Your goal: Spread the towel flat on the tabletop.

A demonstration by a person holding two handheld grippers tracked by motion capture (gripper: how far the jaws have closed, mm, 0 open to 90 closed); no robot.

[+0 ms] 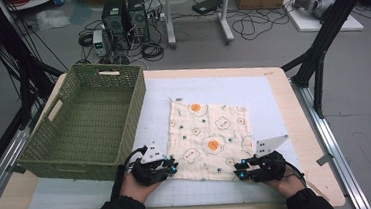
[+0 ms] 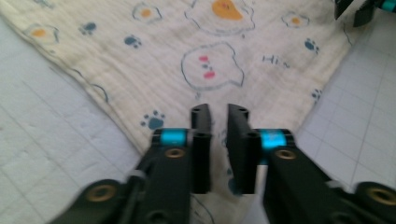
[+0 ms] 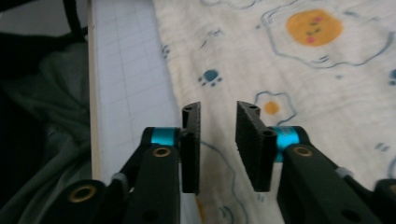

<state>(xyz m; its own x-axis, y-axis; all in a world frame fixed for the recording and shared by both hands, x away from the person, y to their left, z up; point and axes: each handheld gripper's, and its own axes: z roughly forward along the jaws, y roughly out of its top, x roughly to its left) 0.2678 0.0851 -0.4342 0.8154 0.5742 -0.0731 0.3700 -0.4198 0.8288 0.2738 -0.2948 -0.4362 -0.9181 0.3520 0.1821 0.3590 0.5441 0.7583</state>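
Cloth (image 1: 208, 137) spread flat on the pale mat (image 1: 273, 102) of the desk (image 1: 300, 125), printed with fried eggs and paw marks, its near edge toward the person. Left gripper (image 1: 172, 164) at the cloth's near left corner, jaws a narrow gap apart, poised over that corner (image 2: 219, 135) with the fabric under and between them; pads not seen pressing together on it. Right gripper (image 1: 239, 169) at the near right corner, jaws likewise a little apart, over the cloth close to its edge (image 3: 219, 140), mat and desk rim off to one side in the right gripper view. Whether any pad touches the fabric: cannot tell. Both hands low at the near desk edge, forearms in dark sleeves coming in from below, grippers angled inward toward each other and slightly down, a grey plate on top of each. Green basket (image 1: 87, 124) on the left of the desk, just beside the cloth's left edge and near the left hand. Beyond the desk, on the floor, computer towers (image 1: 125, 16) and loose cables (image 1: 252, 24).
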